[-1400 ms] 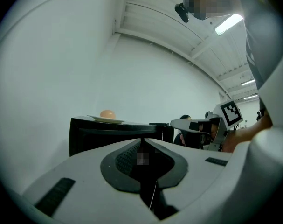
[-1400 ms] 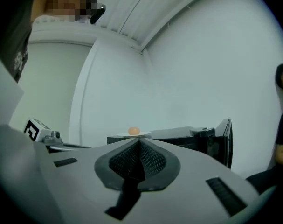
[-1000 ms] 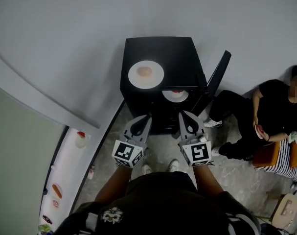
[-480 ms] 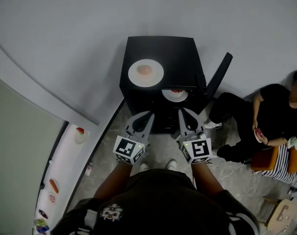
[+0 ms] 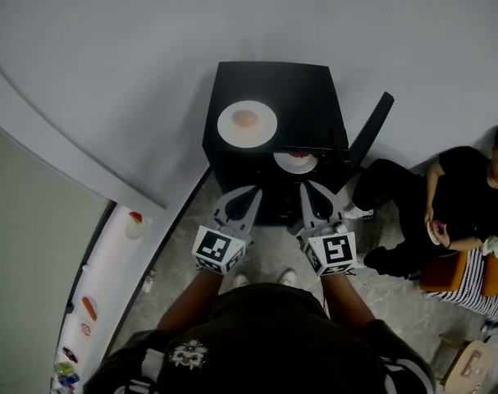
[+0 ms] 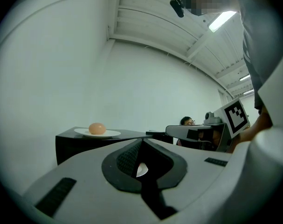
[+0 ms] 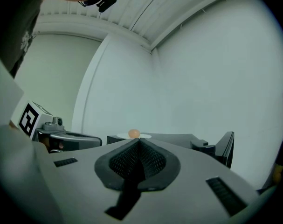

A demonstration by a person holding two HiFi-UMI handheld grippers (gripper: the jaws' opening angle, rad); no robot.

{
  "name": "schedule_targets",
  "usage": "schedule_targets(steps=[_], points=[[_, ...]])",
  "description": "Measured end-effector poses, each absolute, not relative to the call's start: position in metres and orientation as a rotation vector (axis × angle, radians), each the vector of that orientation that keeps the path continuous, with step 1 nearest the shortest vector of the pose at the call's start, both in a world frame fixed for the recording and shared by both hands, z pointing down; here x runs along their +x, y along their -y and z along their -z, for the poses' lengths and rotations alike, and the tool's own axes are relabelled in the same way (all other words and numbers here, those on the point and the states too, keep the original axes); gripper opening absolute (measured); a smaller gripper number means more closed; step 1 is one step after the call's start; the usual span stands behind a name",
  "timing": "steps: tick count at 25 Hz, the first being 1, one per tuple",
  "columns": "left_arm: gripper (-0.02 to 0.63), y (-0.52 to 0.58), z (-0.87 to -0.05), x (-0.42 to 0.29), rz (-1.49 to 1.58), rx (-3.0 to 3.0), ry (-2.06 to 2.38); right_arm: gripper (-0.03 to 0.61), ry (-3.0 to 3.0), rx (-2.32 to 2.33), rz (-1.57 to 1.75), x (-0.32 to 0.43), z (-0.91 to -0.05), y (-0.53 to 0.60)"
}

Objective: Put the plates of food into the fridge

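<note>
Both forearms (image 5: 187, 300) reach forward from the torso, side by side and near each other. The left gripper (image 5: 253, 190) points level. Its jaws have just been closing and now meet, with nothing between them. The right gripper (image 5: 305, 186) also points level, its jaws pressed together and holding nothing.

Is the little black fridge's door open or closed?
Open. The door of the small black fridge stands swung out to the right, and a white plate of food shows inside.
</note>
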State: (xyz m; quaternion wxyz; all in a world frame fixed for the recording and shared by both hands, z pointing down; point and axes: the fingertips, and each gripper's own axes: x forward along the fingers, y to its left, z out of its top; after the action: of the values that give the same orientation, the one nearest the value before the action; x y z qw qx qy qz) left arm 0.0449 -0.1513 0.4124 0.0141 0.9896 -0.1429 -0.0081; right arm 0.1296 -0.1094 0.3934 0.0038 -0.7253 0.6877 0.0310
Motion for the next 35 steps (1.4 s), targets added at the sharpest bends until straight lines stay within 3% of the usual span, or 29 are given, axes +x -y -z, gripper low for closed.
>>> schedule_targets(steps=[17,30,31,33,35], points=[[0.023,0.176,-0.417,0.045,0.044,2.990,0.503,0.025,-2.166,-2.209,-0.086,0.126,-0.390,0.118],[0.025,0.225,-0.412,0.046,0.347,2.452,0.424,0.025,-2.195,-2.125,-0.063,0.118,-0.387,0.121],[0.029,0.229,-0.413,0.046,0.369,2.396,0.418,0.025,-2.207,-2.122,-0.059,0.117,-0.389,0.121],[0.112,0.237,-0.415,0.045,0.418,2.259,0.394,0.025,-2.224,-2.110,-0.057,0.114,-0.390,0.121],[0.126,0.244,-0.417,0.046,0.468,2.086,0.368,0.025,-2.234,-2.097,-0.053,0.112,-0.391,0.122]])
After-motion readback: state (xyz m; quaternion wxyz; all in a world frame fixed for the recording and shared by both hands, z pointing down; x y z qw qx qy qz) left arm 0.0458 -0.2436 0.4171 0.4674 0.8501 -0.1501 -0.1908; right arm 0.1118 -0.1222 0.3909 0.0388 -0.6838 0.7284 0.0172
